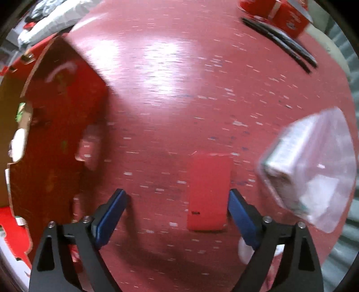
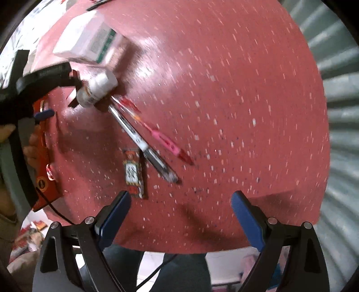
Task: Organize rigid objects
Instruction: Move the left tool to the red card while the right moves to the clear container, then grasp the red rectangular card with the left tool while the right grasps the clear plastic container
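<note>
Left wrist view, left to right: a red cardboard box [image 1: 60, 125] with its flap standing open is sitting at the left edge of the red speckled table [image 1: 170, 74]. The left gripper [image 1: 176, 197] is pointing down at the tabletop, jaws spread wide, gripping nothing. A flat red rectangular card [image 1: 209, 191] is lying on the table between the blue pads [image 1: 112, 215], close against the right-hand one; contact is unclear. Right of that, a white box in a clear plastic bag [image 1: 309, 166] is lying blurred near the table's right edge. Far top right, two black strips [image 1: 280, 40] are lying side by side next to a red carton [image 1: 289, 15].

Right wrist view, left to right: the other gripper is showing at the left edge, over an orange-red flat packet [image 2: 43, 164]. A white box [image 2: 87, 38] and a small white bottle [image 2: 96, 87] are sitting upper left. A clear pen [image 2: 143, 143] and a pink pen [image 2: 161, 137] are lying diagonally mid-table, close together. A small printed sachet [image 2: 133, 173] is lying just beside the clear pen. The right gripper [image 2: 180, 202] is hovering over bare table near the front edge, jaws wide apart, empty.
</note>
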{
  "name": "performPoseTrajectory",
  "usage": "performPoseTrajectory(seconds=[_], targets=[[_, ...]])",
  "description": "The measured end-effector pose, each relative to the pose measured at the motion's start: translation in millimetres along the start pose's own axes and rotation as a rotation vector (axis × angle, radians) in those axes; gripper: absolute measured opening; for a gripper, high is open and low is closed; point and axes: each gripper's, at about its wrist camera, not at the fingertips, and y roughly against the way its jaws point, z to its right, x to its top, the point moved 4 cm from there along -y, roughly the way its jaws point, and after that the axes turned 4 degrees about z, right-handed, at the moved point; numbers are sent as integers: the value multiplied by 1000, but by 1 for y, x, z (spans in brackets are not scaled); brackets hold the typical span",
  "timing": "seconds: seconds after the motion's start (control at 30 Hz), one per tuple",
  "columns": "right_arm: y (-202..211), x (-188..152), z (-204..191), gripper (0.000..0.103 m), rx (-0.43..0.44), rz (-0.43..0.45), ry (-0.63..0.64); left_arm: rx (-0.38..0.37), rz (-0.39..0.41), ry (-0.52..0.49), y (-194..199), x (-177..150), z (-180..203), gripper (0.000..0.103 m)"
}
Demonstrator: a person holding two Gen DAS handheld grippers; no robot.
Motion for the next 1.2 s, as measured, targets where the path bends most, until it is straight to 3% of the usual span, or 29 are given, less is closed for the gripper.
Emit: performPoseTrajectory(seconds=[0.2,0.4,0.5,0.6,0.67,0.83,0.93,1.07,1.2], targets=[[15,52,-46,92,-75,109,245,-15,-27,36,-8,-3,-13,100],[26,111,-102,92,-197,239,577,-1,50,-162,-6,0,16,102],[23,134,-120,92,-240,268,674,-9,85,-237,-6,2,28,103],[17,150,-134,92,-261,276,749,-64,87,-259,-8,2,38,103],[11,151,-143,92,-248,274,783,-98,74,-264,-14,6,10,103],[2,158,-160,92,-242,271,836,-105,88,-316,-12,3,2,103],[7,160,-170,92,-199,276,870,-106,84,-319,-12,2,12,103],[3,166,-182,92,-223,284,904,-112,89,-362,-11,-5,30,103],[-10,174,-186,92,-226,248,896,-112,100,-339,-10,-4,36,103]])
